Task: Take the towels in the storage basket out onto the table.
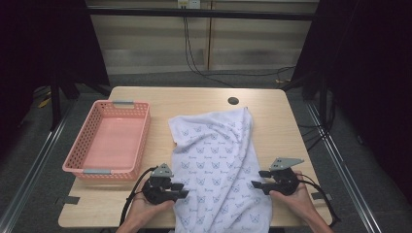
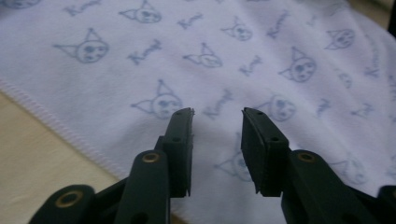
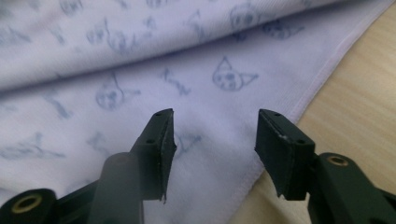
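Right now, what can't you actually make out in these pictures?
- Cloth: its near end runs off the bottom edge of the high view.
- Words printed on the cloth: blurred in both gripper views, too small from above.
- Left gripper and right gripper: jaws apart, but whether the tips touch the cloth, not clear.
- Pink basket: near wall hides part of its floor.

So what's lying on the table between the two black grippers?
The white cat-printed cloth spans between left gripper and right gripper, per the high view.

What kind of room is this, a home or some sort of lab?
Likely a lab or recording studio, not a home: dark curtains screen a lone table, cables trail over the floor, and each hand holds a gripper.
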### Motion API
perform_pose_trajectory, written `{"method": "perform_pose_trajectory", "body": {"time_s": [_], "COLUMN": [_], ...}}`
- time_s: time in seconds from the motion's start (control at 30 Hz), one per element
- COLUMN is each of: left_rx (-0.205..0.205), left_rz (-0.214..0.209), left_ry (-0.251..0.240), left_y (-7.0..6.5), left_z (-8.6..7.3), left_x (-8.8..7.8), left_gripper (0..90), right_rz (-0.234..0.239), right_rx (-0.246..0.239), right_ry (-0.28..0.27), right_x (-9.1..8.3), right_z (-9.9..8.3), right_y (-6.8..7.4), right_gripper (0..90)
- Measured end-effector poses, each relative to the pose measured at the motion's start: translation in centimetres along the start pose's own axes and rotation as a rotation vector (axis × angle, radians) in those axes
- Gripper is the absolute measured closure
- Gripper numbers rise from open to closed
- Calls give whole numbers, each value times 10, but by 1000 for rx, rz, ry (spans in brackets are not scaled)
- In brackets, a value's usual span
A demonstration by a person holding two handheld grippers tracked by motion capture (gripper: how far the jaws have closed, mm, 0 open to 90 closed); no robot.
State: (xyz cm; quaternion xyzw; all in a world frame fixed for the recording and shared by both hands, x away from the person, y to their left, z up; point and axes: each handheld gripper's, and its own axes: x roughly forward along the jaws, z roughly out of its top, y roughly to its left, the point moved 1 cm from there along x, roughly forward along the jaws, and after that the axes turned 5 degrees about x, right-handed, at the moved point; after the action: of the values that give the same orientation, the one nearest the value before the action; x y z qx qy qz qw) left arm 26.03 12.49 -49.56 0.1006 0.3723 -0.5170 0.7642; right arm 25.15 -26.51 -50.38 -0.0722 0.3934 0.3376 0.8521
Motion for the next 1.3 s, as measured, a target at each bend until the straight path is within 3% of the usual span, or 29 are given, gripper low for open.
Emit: {"method": "perform_pose_trajectory", "body": {"time_s": [0.03, 0.07, 0.1, 0.13, 0.17, 0.2, 0.27, 0.37, 0.43, 0.47, 0.5, 0.63, 0.67, 0.7, 0.8, 0.83, 0.93, 0.97, 1.03, 1.07, 1.1, 1.13, 1.17, 1.2, 1.23, 1.27, 1.3], "left_rx": [30, 30, 77, 77, 66, 66, 85, 75, 103, 103, 92, 78, 78, 73, 94, 120, 112, 72, 45, 45, 18, 18, -16, -16, -43, -43, -59], "left_rz": [19, 19, -2, -2, -31, -31, -13, 33, 57, 57, 44, 68, 68, 53, 1, -4, -28, -40, -6, -6, -7, -7, 16, 16, 45, 45, 72], "left_ry": [34, 34, 42, 42, 30, 30, 33, 38, 54, 54, 52, 80, 80, 69, 118, 134, 144, 85, 70, 70, 27, 27, -15, -15, -58, -58, -73], "left_y": [-6, -6, -8, -8, -9, -9, -10, -6, -6, -6, -5, -9, -9, -12, -22, -23, -21, -16, -9, -9, 4, 4, 17, 17, 29, 29, 40], "left_z": [0, 0, 1, 1, 3, 3, 4, 1, -2, -2, -5, -10, -10, -13, -19, -21, -22, -21, -15, -15, -8, -8, 0, 0, 7, 7, 12], "left_x": [6, 6, 11, 11, 14, 14, 18, 14, 10, 10, 7, -1, -1, -2, -9, -12, -18, -20, -19, -19, -16, -16, -15, -15, -14, -14, -11], "left_gripper": [600, 567, 539, 504, 501, 501, 508, 707, 834, 872, 882, 891, 891, 892, 892, 890, 859, 831, 750, 742, 735, 724, 716, 715, 707, 697, 690], "right_rz": [-5, -5, -36, -36, -55, -55, -69, -80, -70, -70, -41, 47, 47, 78, 114, 114, 76, 66, 43, 43, 17, -5, -12, -12, -26, -28, -27], "right_rx": [-26, -26, -37, -37, -32, -32, -11, 5, 10, 10, 24, 8, 8, -4, -35, -44, -23, -7, 16, 16, 31, 34, 35, 35, 33, 27, 28], "right_ry": [2, 2, 16, 16, 29, 29, 39, 56, 72, 72, 75, 117, 117, 131, 166, 176, 136, 107, 30, 30, -22, -33, -32, -32, -31, -28, -25], "right_x": [2, 2, 0, 0, -5, -5, -15, -27, -35, -35, -40, -45, -45, -46, -48, -49, -50, -51, -50, -50, -45, -40, -36, -36, -28, -23, -18], "right_z": [-2, -2, -3, -3, -5, -5, -12, -22, -29, -29, -35, -38, -38, -39, -40, -40, -39, -37, -29, -29, -19, -14, -9, -9, 1, 5, 8], "right_y": [1, 1, 2, 2, 1, 1, -4, -3, -1, -1, 1, 7, 7, 12, 22, 26, 26, 24, 19, 19, 12, 8, 4, 4, -4, -7, -10], "right_gripper": [455, 455, 552, 552, 709, 709, 810, 834, 843, 843, 844, 843, 843, 844, 838, 819, 675, 659, 604, 604, 554, 532, 519, 519, 483, 478, 474]}}
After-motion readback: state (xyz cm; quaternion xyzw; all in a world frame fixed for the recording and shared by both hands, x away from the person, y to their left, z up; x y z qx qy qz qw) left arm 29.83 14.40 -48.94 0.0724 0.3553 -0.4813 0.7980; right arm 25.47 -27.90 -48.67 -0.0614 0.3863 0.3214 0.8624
